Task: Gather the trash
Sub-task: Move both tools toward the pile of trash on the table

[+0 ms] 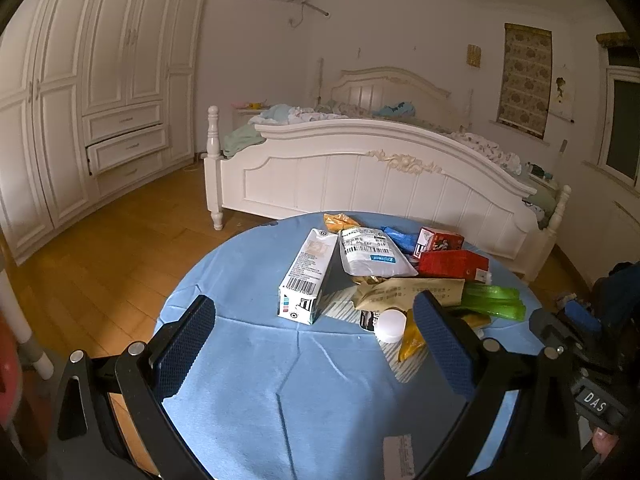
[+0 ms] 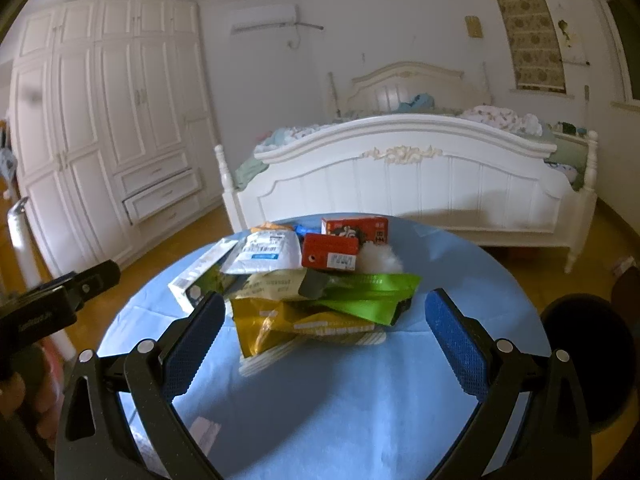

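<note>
The clearest lettering is "DAS", white on a small dark tag (image 1: 595, 401) fixed to the black gear at the four o'clock edge of the left wrist view. On the grey mail pouch (image 1: 372, 254) at twelve o'clock in the pile, a shipping label carries a barcode and upside-down digits that look like "410"; the rest is too small to read. The white carton (image 1: 310, 276) at eleven o'clock shows a barcode and fine print that cannot be made out. The tan paper bag (image 1: 408, 294) bears a line of Chinese characters, illegible here. In the right wrist view, the red boxes (image 2: 330, 251) show white labels, also unreadable.
</note>
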Available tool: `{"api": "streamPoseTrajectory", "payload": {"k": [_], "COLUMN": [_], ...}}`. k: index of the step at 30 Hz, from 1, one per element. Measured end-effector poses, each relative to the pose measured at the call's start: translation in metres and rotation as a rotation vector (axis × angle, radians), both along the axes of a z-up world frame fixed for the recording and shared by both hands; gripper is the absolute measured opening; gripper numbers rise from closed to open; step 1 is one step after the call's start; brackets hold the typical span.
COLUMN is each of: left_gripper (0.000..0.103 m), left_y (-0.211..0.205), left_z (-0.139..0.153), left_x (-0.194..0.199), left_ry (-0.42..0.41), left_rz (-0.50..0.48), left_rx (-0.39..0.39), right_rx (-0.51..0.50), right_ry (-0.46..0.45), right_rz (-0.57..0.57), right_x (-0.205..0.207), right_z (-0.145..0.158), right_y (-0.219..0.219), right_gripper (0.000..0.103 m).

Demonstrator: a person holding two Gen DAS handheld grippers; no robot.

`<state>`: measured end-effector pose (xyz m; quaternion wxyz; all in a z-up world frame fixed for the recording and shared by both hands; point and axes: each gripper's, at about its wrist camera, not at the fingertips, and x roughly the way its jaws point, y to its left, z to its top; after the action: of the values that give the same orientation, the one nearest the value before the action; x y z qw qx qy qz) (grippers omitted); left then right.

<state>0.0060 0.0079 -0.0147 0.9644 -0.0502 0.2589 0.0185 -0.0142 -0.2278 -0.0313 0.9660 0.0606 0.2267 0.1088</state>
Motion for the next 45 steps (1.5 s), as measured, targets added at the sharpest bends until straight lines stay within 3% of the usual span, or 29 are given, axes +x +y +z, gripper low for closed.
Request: {"api": "streamPoseTrajectory", "payload": {"k": [23,45], "left_gripper": [0.098,0.098], "left_y": [-0.010,-0.009], "left_z": [-0.006,-0.013], "left_x": [0.006,0.014], "left_ry": [0.021,0.057], "left_rz": [0.015,0.015], "left_rx": [0.072,0.066], "right_rx": [0.008,0.012], "right_ry": [0.004,0.016], "right_rz": [-0.005,-0.016], "right_x": [0.003,0.007], "right_z": [-0.004,-0.010], "right_y": [-0.003,-0.008], "right_gripper": [0.099,0.099]}}
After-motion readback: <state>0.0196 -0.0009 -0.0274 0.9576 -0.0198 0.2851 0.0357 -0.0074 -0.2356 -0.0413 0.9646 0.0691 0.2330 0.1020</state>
